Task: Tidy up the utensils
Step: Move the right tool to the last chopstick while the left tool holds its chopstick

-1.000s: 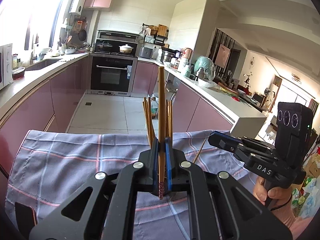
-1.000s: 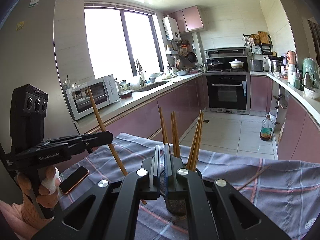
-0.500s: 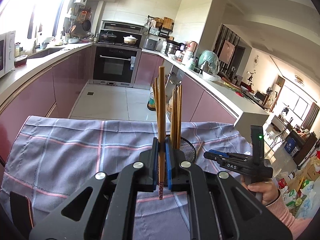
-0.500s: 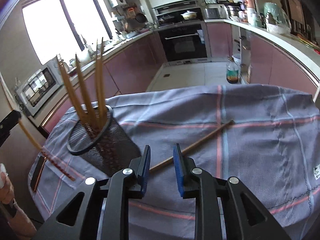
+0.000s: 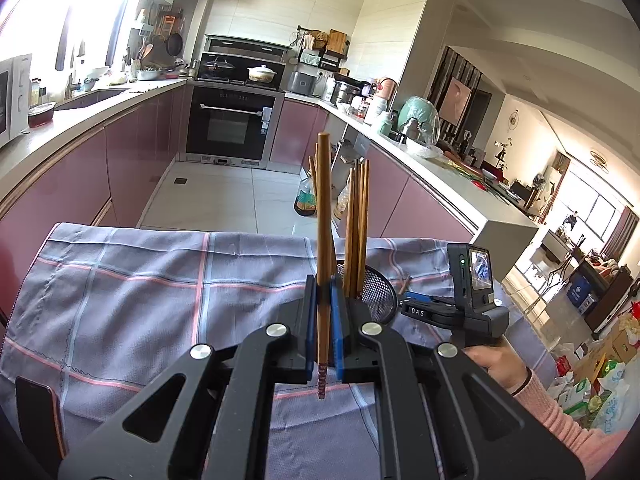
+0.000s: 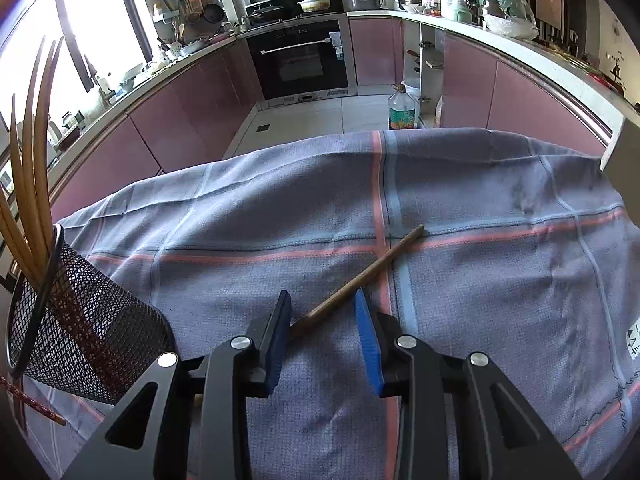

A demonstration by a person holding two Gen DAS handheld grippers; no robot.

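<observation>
My left gripper [image 5: 323, 285] is shut on a brown chopstick [image 5: 323, 208], held upright above the checked cloth [image 5: 140, 280]. Just behind it stands a black mesh holder [image 5: 376, 292] with several chopsticks [image 5: 356, 232] in it. My right gripper [image 6: 322, 300] points down at the cloth [image 6: 500, 280], and its jaws are opening. One loose chopstick [image 6: 372, 270] lies on the cloth and runs between the blue pads [image 6: 366, 332] without either pad pressing on it. In the right wrist view the mesh holder [image 6: 80, 344] is at the left edge.
A dark phone [image 5: 38, 412] lies at the cloth's near left corner. A person's hand in a pink sleeve [image 5: 560, 412] grips the right tool. Beyond the cloth's far edge are a tiled floor, pink cabinets and an oil bottle [image 6: 401, 110].
The right gripper dropped and tipped down toward the cloth, away from the holder, and its jaws parted around the lying chopstick. The left gripper kept its chopstick and hardly moved.
</observation>
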